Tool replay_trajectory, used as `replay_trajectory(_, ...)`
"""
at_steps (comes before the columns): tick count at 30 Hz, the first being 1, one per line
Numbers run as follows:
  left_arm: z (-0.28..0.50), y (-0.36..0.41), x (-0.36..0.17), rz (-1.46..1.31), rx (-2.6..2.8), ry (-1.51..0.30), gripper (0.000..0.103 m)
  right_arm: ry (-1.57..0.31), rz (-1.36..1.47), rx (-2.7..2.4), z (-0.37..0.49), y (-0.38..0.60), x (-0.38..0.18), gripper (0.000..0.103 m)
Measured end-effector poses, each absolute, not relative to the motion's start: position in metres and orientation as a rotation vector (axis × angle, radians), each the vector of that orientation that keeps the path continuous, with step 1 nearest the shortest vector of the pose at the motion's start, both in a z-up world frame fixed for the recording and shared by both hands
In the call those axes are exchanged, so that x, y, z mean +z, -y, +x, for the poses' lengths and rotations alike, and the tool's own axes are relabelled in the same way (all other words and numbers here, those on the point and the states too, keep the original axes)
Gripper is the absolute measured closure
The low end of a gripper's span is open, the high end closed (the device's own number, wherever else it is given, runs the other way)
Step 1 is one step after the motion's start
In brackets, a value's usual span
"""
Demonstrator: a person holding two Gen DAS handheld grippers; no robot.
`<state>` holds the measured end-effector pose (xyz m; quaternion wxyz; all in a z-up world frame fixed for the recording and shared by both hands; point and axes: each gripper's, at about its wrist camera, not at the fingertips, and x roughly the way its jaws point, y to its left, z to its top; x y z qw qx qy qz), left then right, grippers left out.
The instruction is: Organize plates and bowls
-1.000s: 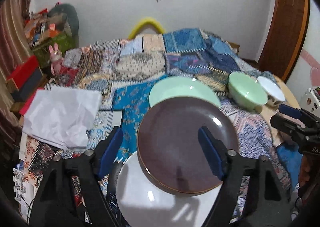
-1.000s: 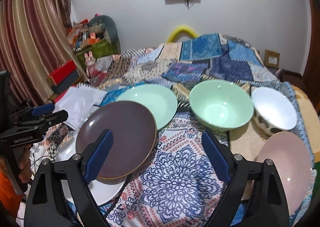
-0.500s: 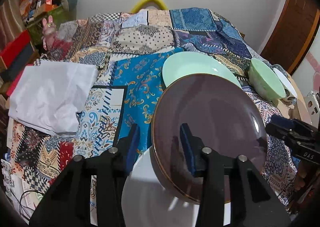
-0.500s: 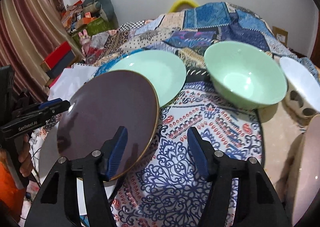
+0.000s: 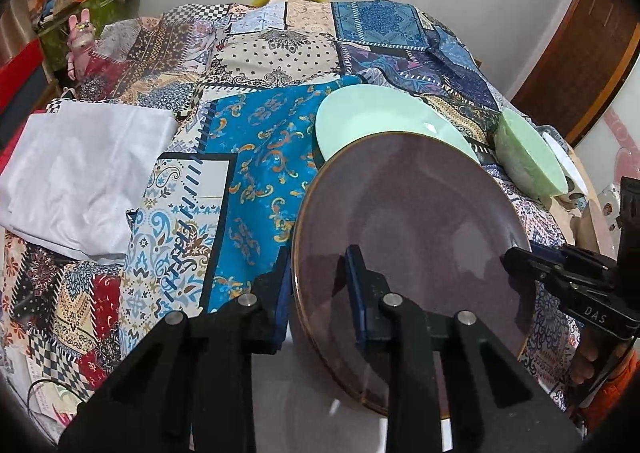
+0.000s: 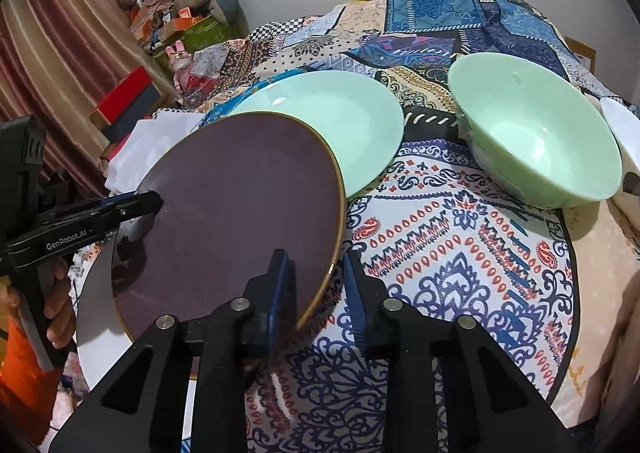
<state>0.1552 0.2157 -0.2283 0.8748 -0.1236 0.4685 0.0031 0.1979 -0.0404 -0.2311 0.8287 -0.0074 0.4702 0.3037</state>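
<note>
Jaws of both grippers, L (image 5: 318, 287) + R (image 6: 318, 283), just closed on round dark purple plate (image 5: 408, 221) rim, opposite sides. Lift level, slow, clear of white plate (image 6: 96, 293) under it.

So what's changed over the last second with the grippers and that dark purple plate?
Both grippers came down and have just been closing: the left gripper and right gripper now each pinch an opposite edge of the round dark purple plate. The mint green plate, green bowl and white plate underneath stayed put.
</note>
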Motion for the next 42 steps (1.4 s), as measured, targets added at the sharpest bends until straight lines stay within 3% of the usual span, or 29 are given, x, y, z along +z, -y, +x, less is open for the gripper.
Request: replay_trajectory(42,0.127,-0.144,-0.193,-0.199,-0.058,-0.979,0.077,-0.943,0.027,0.601,0.172,0.096,-0.209,0.081)
